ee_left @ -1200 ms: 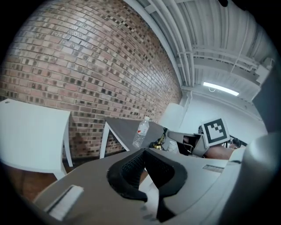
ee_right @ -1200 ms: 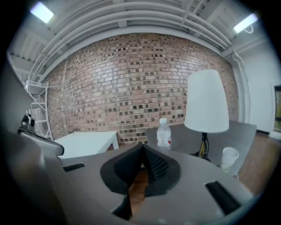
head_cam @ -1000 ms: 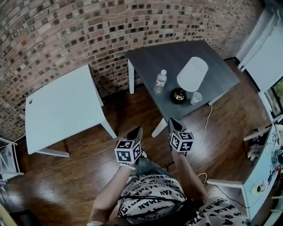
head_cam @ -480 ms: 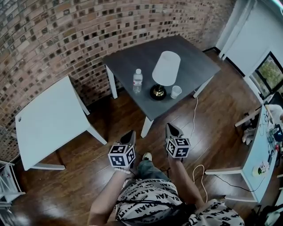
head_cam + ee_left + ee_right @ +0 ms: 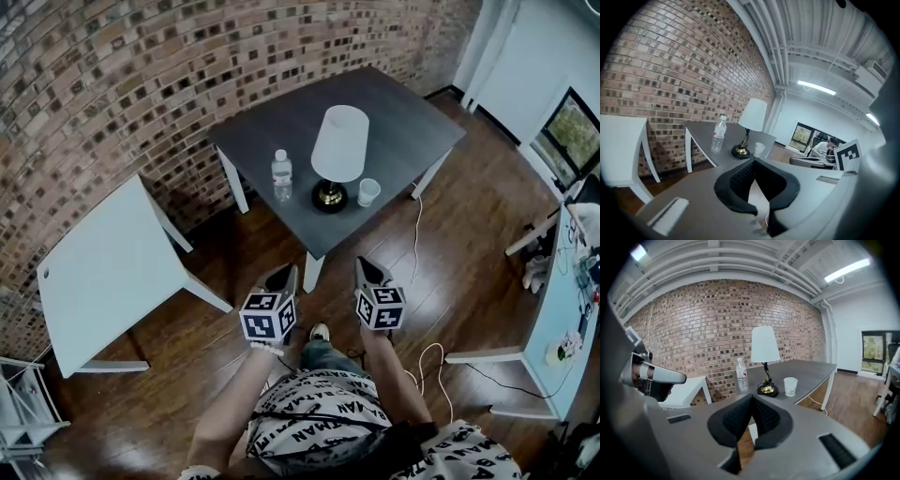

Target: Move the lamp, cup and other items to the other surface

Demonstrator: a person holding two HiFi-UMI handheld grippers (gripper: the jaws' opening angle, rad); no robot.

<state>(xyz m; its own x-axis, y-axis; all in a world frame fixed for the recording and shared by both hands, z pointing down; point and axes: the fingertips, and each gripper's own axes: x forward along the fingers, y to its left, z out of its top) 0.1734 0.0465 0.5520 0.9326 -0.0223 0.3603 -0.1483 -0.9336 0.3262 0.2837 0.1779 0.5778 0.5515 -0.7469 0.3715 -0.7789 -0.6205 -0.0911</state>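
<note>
Dark worktop (image 5: 398, 127) at 12 o'clock: lamp (image 5: 338, 142) looks top-heavy, so grab its stem (image 5: 765, 373). Left gripper (image 5: 285, 275) and right gripper (image 5: 367, 268) fingers are pressed together, empty.

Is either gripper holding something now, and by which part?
Nothing is held: the left gripper and right gripper are shut and empty; lamp, bottle, cup stand on the table.

Open floor (image 5: 450, 262) ahead — bottle (image 5: 281, 174), lamp (image 5: 339, 145), cup (image 5: 368, 191) line table (image 5: 394, 112) edge
</note>
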